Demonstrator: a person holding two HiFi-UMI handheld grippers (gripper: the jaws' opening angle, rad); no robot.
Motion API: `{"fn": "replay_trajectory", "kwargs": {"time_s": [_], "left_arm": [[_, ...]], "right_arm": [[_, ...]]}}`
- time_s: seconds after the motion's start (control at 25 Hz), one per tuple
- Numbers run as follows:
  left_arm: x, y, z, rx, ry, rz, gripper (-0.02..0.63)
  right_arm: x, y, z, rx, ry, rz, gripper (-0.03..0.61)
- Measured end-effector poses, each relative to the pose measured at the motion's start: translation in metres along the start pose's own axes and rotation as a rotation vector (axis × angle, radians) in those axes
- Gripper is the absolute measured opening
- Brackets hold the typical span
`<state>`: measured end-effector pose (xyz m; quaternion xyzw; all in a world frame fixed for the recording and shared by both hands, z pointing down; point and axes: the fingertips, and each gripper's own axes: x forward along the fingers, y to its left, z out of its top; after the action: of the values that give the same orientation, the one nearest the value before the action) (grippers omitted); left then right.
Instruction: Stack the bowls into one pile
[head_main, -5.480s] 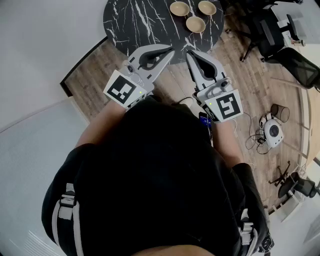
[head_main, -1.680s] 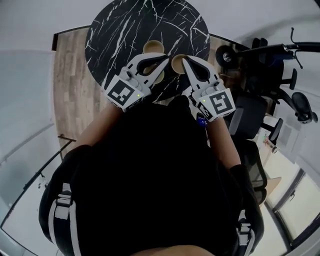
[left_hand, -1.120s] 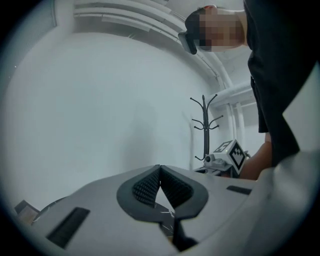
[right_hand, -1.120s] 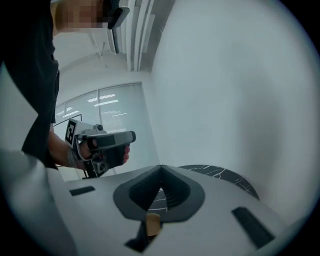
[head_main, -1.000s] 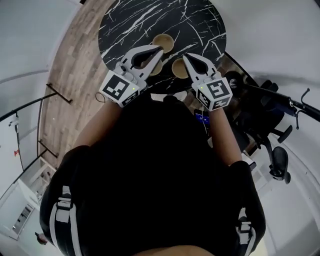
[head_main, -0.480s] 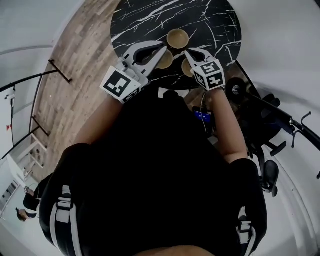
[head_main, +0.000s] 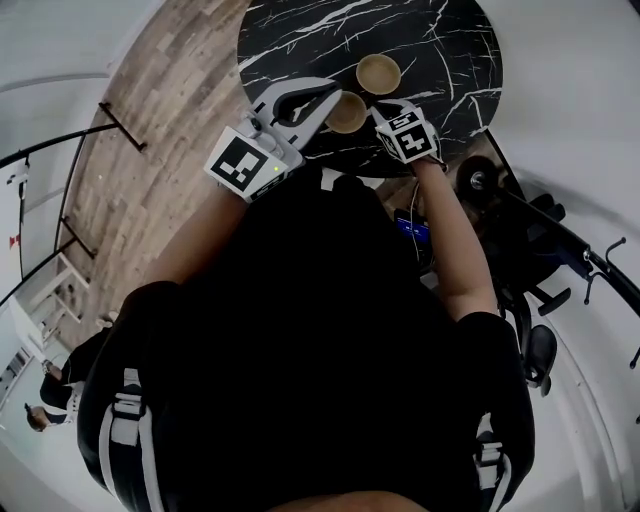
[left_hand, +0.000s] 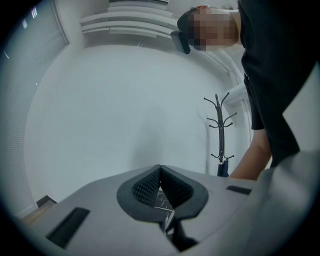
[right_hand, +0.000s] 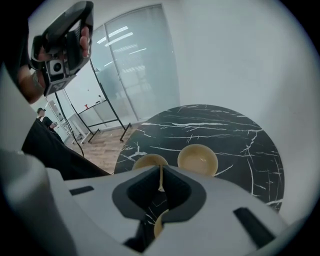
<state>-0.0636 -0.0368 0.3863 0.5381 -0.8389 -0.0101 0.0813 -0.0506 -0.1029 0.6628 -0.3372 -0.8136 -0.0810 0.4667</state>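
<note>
Head view: three tan round bowls (head_main: 379, 73) lie unstacked on the black marble table (head_main: 300, 30). Right gripper (head_main: 381, 110), jaws just cracking open on nothing, hangs above the nearest bowl (right_hand: 158, 226), reaching for the first pick; left gripper (head_main: 330, 95) clenched, empty. Next, I'd say: widen, straddle its rim.

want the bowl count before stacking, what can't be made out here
Third bowl: covered by the right tongs in the head view; the right gripper view shows only a sliver under the tongs' body. Those jaws have just been opening a crack, nothing between them.
Table near edge: hidden by the person's torso in the head view.
Left gripper view: the shut, empty left tongs face a wall, so no bowl shows there.
</note>
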Motion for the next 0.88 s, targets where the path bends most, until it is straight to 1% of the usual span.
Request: {"fn": "replay_trajectory", "kwargs": {"time_s": [0.24,0.48,0.6,0.88], "left_arm": [[-0.008,0.012,0.006,0.041,-0.028,0.021,0.005],[-0.01,0.021,0.006,0.069,-0.047,0.019,0.005],[-0.009,0.022,0.007,0.083,-0.057,0.018,0.005],[-0.01,0.025,0.007,0.098,-0.083,0.017,0.005]], "right_arm": [[0.028,0.001,-0.009,0.009,0.094,-0.009,0.028],[0.047,0.001,-0.013,0.03,0.158,-0.021,0.042],[0.05,-0.001,-0.013,0.025,0.194,-0.045,0.048],[0.063,-0.004,-0.02,0.025,0.253,-0.061,0.069]]}}
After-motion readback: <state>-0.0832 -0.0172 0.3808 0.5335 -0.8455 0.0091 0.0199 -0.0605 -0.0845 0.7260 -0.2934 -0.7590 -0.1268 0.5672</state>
